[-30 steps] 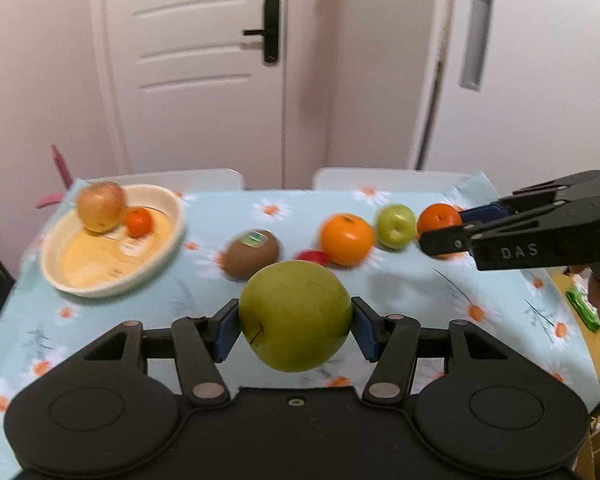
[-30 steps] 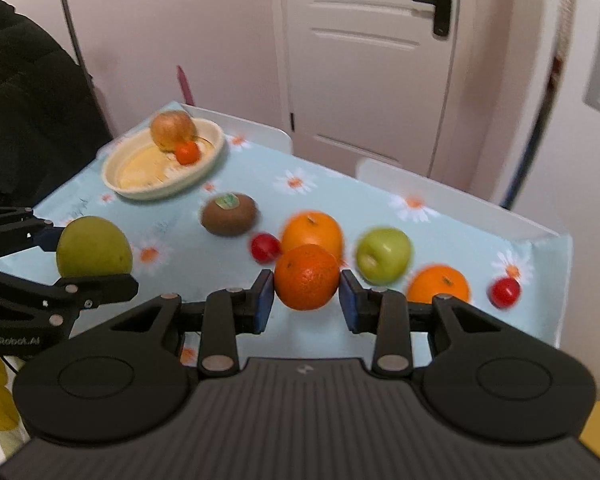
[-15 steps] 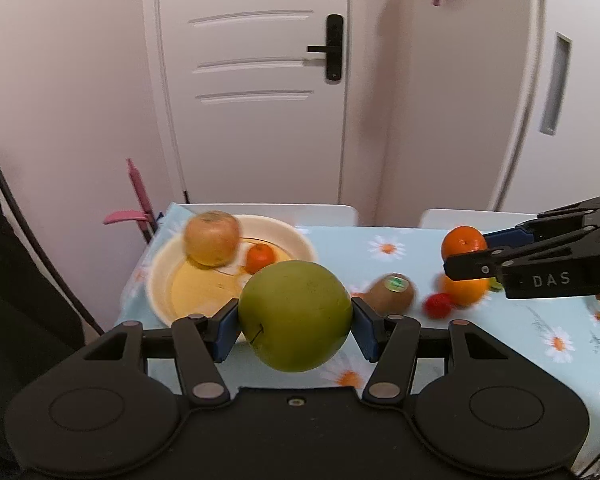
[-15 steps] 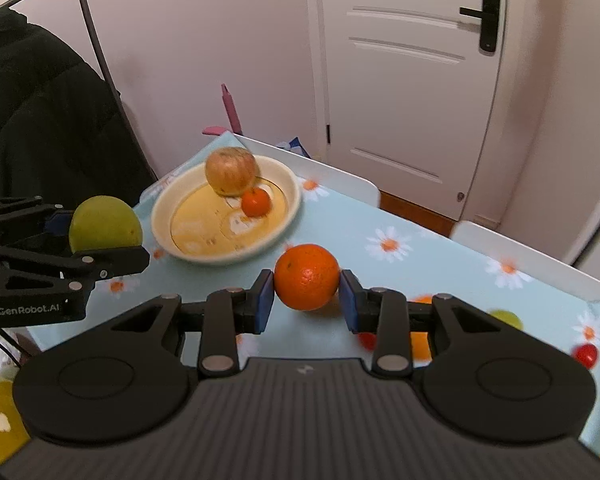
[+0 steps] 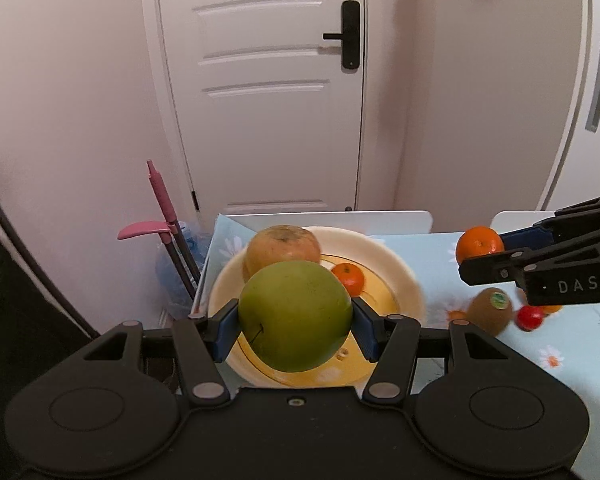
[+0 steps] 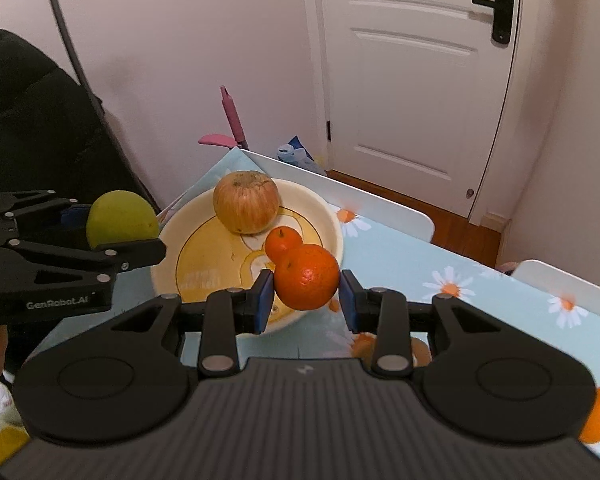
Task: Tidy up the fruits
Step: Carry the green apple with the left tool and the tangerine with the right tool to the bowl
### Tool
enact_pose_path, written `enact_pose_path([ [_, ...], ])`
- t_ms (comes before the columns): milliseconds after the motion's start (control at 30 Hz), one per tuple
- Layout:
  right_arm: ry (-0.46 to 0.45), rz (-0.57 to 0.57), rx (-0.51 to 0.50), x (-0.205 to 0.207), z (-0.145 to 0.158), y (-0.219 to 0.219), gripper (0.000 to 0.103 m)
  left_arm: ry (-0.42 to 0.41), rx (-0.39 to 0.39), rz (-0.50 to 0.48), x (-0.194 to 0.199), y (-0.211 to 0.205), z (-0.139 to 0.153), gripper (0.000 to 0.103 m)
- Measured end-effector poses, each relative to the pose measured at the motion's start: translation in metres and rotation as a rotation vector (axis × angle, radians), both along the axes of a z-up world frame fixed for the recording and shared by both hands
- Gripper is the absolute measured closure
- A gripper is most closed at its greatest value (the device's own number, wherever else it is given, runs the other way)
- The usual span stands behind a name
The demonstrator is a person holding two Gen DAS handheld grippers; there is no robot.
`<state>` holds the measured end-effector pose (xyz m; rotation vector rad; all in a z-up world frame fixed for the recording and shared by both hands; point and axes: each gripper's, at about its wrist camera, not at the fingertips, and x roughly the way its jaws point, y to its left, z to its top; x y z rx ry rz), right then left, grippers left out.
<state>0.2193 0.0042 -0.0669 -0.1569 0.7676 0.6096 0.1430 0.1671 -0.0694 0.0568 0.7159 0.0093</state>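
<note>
Holding fruit in both grippers: left gripper (image 5: 296, 316) fingers pinch a green apple (image 5: 295, 315), right gripper (image 6: 306, 283) fingers pinch an orange (image 6: 307, 277) — both above the bowl (image 6: 332, 216). Bowl stock: russet apple (image 6: 246, 201), small tangerine (image 6: 283, 243). Outstanding at 3 o'clock: kiwi (image 5: 491, 311), cherry tomato (image 5: 529, 318). Desk (image 6: 480, 284): daisy-print cloth. Room: white door (image 5: 268, 80), pink walls.

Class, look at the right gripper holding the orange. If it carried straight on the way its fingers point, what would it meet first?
Probably the small tangerine in the cream bowl, directly beyond the orange held by the right gripper. Depth is unclear; it might pass above.
</note>
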Motion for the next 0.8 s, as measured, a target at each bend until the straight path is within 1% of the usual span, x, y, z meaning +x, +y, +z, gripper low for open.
enact_pose_path([
  [167,0.021,-0.049,-0.006,0.013,-0.013,0.019,0.053,0.023,0.021,-0.045,0.025,0.015,-0.017,0.041],
  [367,0.043,-0.089,-0.016,0.024,-0.028,0.032,0.053,0.050,0.060,-0.105,0.047,0.021,-0.040,0.041],
  [567,0.056,-0.107,-0.026,0.033,-0.037,0.039,0.053,0.087,0.098,-0.136,0.061,0.022,-0.059,0.041],
  [800,0.056,-0.114,-0.031,0.038,-0.039,0.039,0.053,0.111,0.127,-0.152,0.067,0.017,-0.071,0.041],
])
